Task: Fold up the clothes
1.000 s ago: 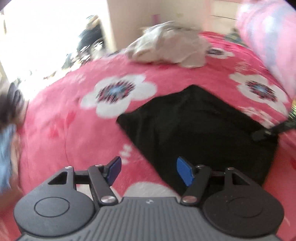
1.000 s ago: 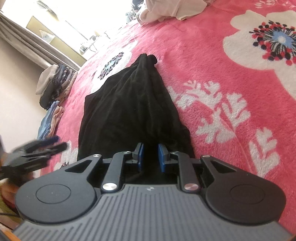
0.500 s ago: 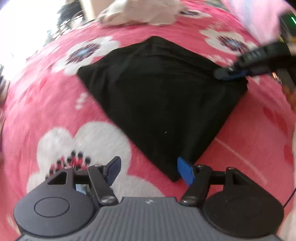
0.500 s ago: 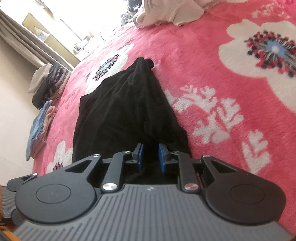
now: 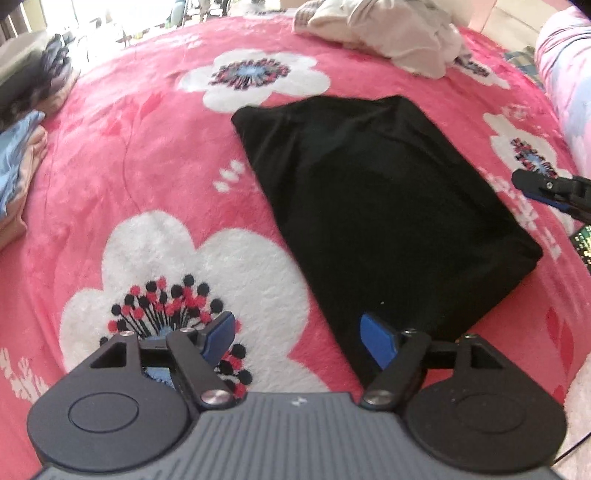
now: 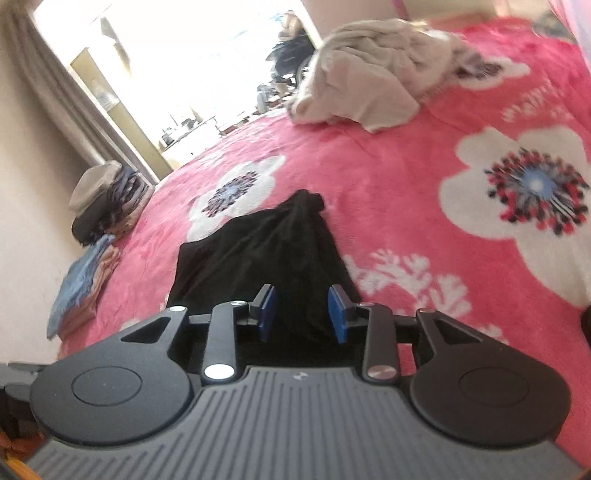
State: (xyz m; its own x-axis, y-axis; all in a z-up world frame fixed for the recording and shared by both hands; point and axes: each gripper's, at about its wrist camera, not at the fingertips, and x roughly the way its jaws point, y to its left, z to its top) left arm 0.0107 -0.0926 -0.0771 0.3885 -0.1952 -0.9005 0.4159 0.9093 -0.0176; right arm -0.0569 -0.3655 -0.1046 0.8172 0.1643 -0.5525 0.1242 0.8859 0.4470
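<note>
Bare blanket (image 5: 155, 155) lies open left of the black garment (image 5: 388, 206) — a clear lane. Ahead, a beige heap (image 5: 388, 33) blocks the far edge; folded stacks (image 6: 92, 236) line the left side.

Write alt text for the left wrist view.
A folded black garment lies on a pink flowered blanket, just ahead of the open left gripper. The right gripper shows at the right edge; cream clothes lie beyond.

Black garment (image 5: 388, 206); pink blanket (image 5: 147, 155) with white flowers; seemingly cream clothes pile (image 6: 369, 92).
</note>
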